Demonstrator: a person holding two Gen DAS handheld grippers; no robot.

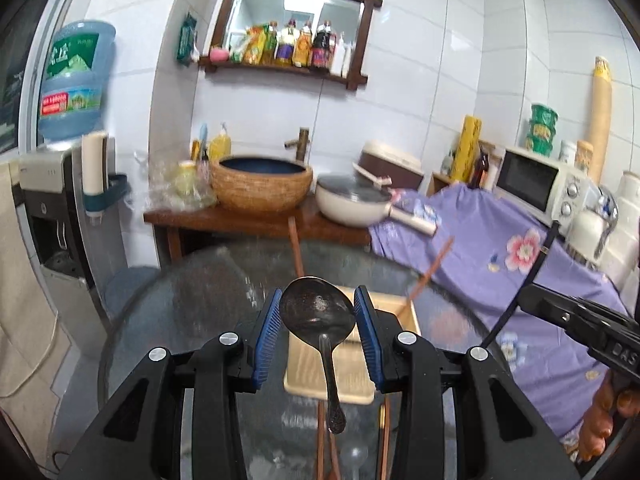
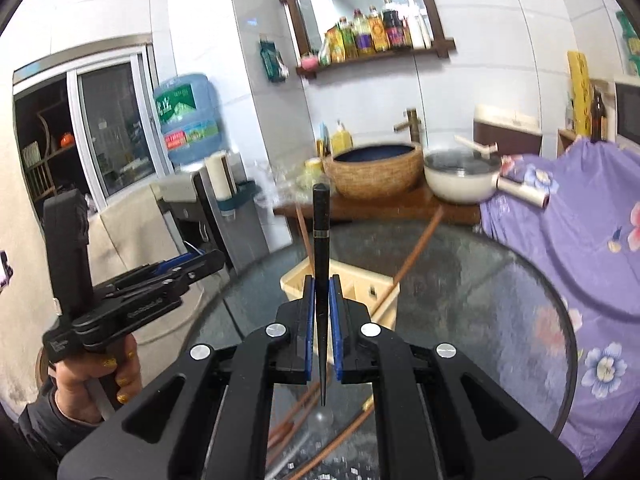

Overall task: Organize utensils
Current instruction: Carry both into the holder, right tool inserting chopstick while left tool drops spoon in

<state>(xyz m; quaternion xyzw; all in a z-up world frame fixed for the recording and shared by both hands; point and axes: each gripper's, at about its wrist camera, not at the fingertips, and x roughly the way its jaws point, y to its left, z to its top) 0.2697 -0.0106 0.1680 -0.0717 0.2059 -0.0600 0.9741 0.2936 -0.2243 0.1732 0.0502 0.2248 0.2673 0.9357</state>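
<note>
Your round glass table (image 2: 500,280) fills the lower half of both views, with the purple floral cloth (image 2: 580,220) draped just to its right. The pale wooden organizer box (image 1: 352,360) sits on the glass, directly under and ahead of both tools; its dividers show in the right wrist view. Several reddish-brown chopsticks (image 2: 416,248) lie around it: one leans out over the box's right edge, more lie on the glass near you.

Your left gripper (image 1: 316,320) is clamped on the dark metal spoon (image 1: 318,312). The blue pads pinch the bowl's edges, bowl up and facing the camera, handle hanging down toward you, all of it above the box.

Your right gripper (image 2: 322,308) is clenched on a single black chopstick (image 2: 321,240). It's held near mid-length, thick end pointing up and away, thin tip toward you, over the box's near edge.

The two tools are side by side, well apart, neither touching the box.
</note>
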